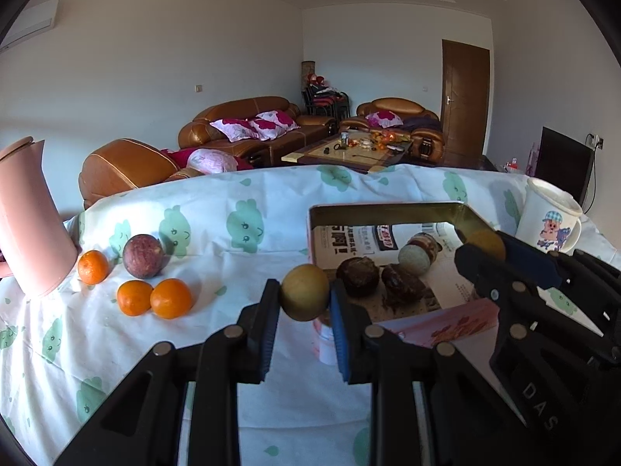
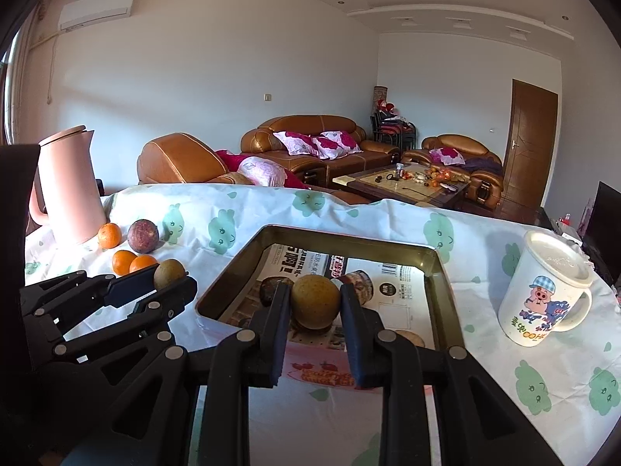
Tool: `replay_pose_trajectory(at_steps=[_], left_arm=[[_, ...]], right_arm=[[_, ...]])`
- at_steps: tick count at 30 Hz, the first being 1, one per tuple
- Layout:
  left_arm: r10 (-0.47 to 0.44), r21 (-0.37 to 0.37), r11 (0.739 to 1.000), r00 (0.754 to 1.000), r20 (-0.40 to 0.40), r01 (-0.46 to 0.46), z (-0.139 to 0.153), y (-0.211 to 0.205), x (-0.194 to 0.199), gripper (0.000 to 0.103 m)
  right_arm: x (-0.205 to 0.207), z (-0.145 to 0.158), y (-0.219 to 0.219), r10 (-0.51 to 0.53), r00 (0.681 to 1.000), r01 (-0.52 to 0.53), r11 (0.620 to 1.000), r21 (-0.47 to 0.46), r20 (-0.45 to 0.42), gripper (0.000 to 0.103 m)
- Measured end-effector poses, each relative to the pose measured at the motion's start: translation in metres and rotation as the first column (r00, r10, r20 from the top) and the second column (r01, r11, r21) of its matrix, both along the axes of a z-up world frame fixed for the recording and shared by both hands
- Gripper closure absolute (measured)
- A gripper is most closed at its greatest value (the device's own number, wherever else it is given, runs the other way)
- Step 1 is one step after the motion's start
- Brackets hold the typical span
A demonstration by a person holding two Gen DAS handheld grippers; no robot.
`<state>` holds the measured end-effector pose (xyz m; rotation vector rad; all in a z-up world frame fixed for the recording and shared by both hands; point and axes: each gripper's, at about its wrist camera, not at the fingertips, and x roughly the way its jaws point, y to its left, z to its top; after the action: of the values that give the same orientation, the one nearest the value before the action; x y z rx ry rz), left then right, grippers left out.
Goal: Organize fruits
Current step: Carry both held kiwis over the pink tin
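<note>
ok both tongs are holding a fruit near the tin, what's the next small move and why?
Probably ease the right tongs down into the tin and release there. Their yellow-brown fruit already hangs over the tin's paper lining, where other fruit lies. The left tongs grip a second fruit just short of the tin's near corner, so they'd likely follow.

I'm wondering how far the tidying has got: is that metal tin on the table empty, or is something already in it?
Not empty. The tin is open, lined with printed paper, and several dark, round fruits already lie inside it.
</note>
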<state>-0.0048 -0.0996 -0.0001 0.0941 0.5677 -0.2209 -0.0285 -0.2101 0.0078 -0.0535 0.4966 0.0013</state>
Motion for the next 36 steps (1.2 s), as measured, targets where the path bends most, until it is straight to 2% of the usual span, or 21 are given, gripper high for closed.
replay_pose_trajectory(at_steps=[4,8,19,28,36], left_arm=[[-0.044,0.01,0.999,0.999,0.024,0.044,0.003,-0.018,0.001,0.076],[-0.064,-0.003,0.998,0.998,0.027,0.064,0.006,-0.031,0.009,0.076],[-0.064,-0.01,0.998,0.997,0.038,0.064,0.013,-0.052,0.039,0.076],[-0.051,-0.043,0.998,0.999,-0.002,0.051,0.011,-0.05,0.068,0.076],[-0.044,-0.035,0.998,0.998,-0.05,0.042,-0.001,-0.053,0.079,0.076]], right_arm=[[0.001,0.003,-0.013,-0.028,0.999,0.028,1.0,-0.009,0.016,0.075],[0.003,0.006,-0.033,-0.069,0.997,0.068,0.997,0.019,0.019,0.075],[0.009,0.015,-0.075,-0.217,0.974,0.215,0.976,0.043,0.06,0.075],[0.034,0.01,-0.074,-0.24,0.97,0.238,0.97,0.046,0.041,0.075],[0.044,0.006,-0.076,-0.24,0.971,0.24,0.97,0.046,0.007,0.075]])
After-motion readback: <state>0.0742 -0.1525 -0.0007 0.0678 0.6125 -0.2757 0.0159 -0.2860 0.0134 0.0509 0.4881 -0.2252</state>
